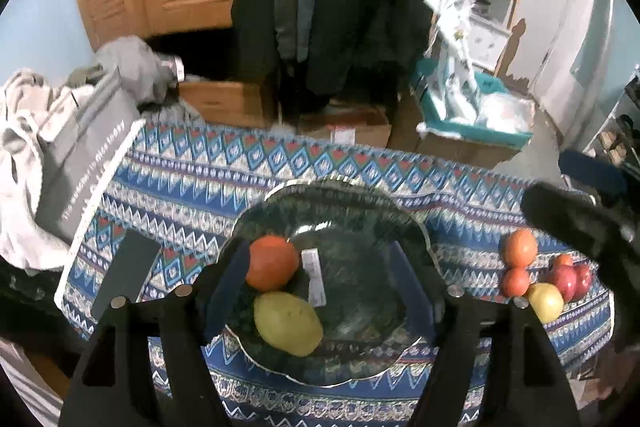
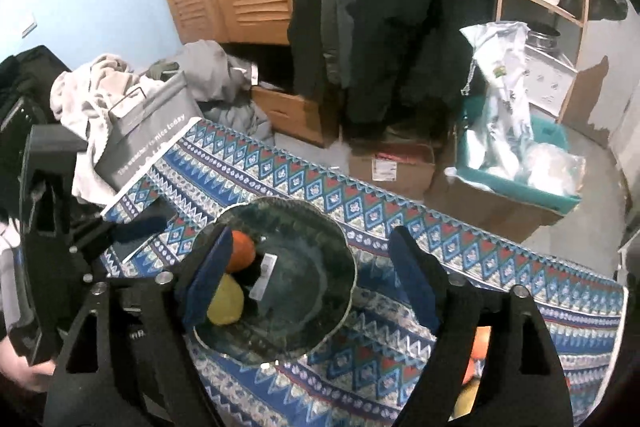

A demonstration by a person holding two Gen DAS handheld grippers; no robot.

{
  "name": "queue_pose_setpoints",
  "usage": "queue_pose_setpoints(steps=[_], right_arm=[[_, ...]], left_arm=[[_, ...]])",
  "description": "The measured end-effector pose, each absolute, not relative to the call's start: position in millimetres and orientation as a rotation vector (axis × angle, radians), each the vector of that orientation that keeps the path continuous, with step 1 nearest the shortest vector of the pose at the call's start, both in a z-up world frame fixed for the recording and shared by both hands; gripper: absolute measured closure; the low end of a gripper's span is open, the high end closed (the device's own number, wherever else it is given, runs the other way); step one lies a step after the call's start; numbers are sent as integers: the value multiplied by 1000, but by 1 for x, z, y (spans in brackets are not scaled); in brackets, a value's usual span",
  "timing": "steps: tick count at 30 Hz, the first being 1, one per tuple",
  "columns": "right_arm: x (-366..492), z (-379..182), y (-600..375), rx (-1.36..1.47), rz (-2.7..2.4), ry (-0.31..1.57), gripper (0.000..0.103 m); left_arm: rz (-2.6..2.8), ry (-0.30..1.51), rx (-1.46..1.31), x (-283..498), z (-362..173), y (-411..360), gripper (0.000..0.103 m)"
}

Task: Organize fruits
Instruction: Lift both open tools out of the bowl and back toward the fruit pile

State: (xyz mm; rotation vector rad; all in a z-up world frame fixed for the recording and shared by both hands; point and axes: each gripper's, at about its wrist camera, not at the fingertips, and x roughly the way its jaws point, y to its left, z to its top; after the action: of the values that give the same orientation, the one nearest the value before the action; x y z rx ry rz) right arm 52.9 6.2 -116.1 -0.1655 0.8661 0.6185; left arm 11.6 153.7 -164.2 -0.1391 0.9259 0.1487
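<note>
Your left gripper [image 1: 320, 279] has its fingers spread wide above the dark green plate [image 1: 360, 211], holding nothing, and your right gripper [image 2: 316, 275] is just as wide apart and bare over the same plate. On that plate an orange [image 1: 272, 262] and a yellow fruit [image 1: 288, 323] lie touching near its left side. More fruits [image 1: 542, 277], orange, red and yellow, sit bunched on the patterned tablecloth [image 1: 240, 163], well to the right of the plate.
</note>
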Motion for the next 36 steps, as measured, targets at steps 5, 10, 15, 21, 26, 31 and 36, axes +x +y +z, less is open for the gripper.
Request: queue_pose_setpoints(steps=[5, 10, 15, 21, 26, 31, 36], right_arm=[[35, -95, -15, -158, 587, 804, 18], [15, -68, -34, -207, 555, 678, 18], [-3, -47, -52, -252, 537, 568, 18], [-16, -25, -76, -274, 501, 461, 17], [-19, -15, -103, -237, 453, 430, 17], [-23, -8, -128, -186, 423, 402, 17], [-33, -1, -152, -177, 414, 360, 15]], left_arm=[[138, 871, -113, 7, -146, 143, 26], [112, 834, -101, 4, -132, 130, 26], [82, 806, -90, 2, -121, 115, 26], [47, 777, -63, 0, -108, 94, 26], [16, 740, -46, -3, -96, 77, 25], [-20, 713, -31, -2, -87, 60, 23], [-50, 703, -18, -2, -81, 43, 22]])
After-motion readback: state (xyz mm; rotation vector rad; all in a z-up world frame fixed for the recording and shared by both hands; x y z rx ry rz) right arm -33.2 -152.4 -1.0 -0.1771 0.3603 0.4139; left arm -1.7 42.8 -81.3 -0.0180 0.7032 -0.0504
